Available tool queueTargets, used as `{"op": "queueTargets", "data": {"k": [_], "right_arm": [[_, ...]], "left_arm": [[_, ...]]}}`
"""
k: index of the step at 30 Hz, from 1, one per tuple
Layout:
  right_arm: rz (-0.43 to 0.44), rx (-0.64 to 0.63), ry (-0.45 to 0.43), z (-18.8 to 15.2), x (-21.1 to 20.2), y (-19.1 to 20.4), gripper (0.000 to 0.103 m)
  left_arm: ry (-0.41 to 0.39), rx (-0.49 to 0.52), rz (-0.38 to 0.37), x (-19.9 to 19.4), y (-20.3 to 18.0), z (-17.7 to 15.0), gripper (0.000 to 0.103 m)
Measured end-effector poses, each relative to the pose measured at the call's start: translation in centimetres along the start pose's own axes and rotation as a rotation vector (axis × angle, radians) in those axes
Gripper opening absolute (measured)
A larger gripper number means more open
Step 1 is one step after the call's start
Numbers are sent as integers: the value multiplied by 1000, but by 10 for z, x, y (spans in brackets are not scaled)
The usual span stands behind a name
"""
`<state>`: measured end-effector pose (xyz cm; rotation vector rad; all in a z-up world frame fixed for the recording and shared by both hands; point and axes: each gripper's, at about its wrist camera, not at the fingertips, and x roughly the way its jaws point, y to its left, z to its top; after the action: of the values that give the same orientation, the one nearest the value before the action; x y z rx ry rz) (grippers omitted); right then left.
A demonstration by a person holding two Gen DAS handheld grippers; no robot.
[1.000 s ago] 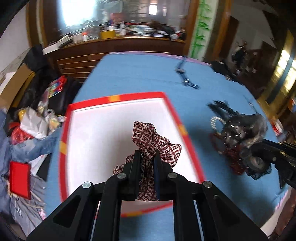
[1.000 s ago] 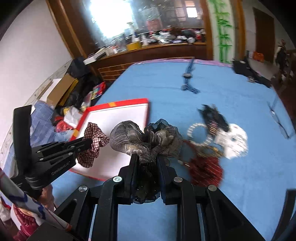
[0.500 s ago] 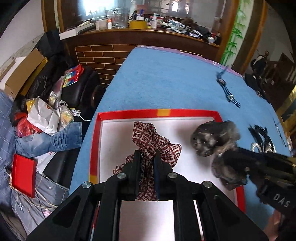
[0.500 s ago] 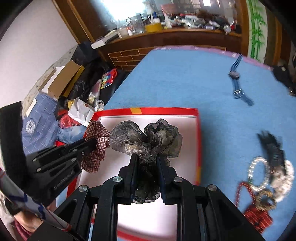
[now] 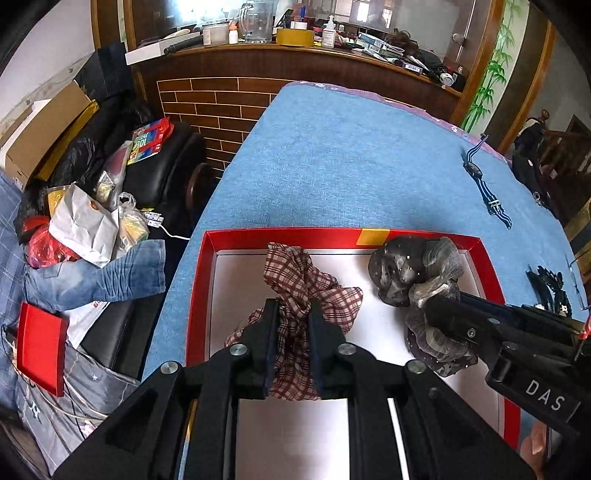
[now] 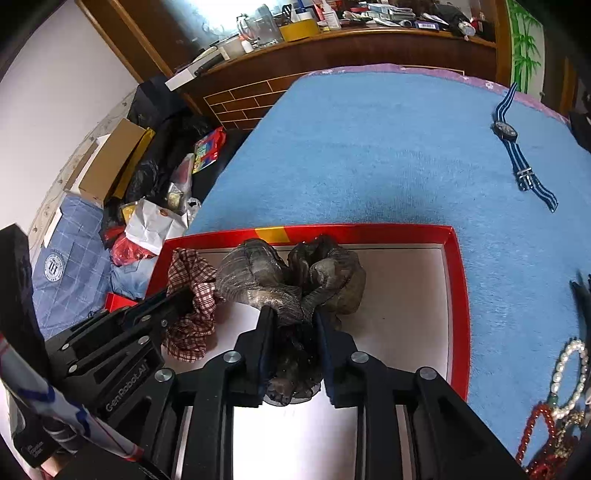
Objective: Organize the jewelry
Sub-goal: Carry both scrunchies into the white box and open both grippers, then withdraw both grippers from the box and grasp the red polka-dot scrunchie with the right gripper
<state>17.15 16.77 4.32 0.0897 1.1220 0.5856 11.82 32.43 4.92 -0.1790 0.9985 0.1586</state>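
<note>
Left wrist view, red tray (image 5: 491, 266), left tongs (image 5: 291, 325) gripping plaid scrunchie (image 5: 303, 280), right tongs (image 6: 291, 325) loosening around grey scrunchie (image 6: 288, 273).

- A blue tabletop (image 5: 362, 155) filled the middle of both views.
- Behind it stood a wooden counter with a brick-pattern front (image 5: 210, 99), crowded with bottles, a clear jug (image 5: 255, 22) and a yellow tape roll (image 5: 295, 36).
- On the floor to the left lay a cardboard box (image 6: 110, 162), a white paper bag (image 5: 83, 229), folded jeans (image 5: 99, 277) and a flat red box (image 5: 40, 347).
- A colourful packet (image 5: 149, 138) rested on a black seat (image 5: 162, 166).
- A painted green bamboo pattern (image 5: 487, 77) ran down the wall on the right.
</note>
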Motion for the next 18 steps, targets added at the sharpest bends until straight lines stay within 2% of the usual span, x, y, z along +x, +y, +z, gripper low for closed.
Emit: {"op": "queueTargets", "data": {"k": [3, 5, 8, 18], "right_arm": [[15, 0, 4, -1, 1, -1, 36], [22, -1, -2, -1, -3, -2, 40], [41, 2, -16, -2, -13, -3, 49], [101, 19, -79, -22, -61, -11, 50]], "left_arm": [[-5, -10, -13, 0, 2, 0, 21], [-12, -14, -17, -1, 3, 0, 29], [-23, -22, -20, -8, 4, 0, 30], [-74, -22, -28, -47, -11, -8, 33]]}}
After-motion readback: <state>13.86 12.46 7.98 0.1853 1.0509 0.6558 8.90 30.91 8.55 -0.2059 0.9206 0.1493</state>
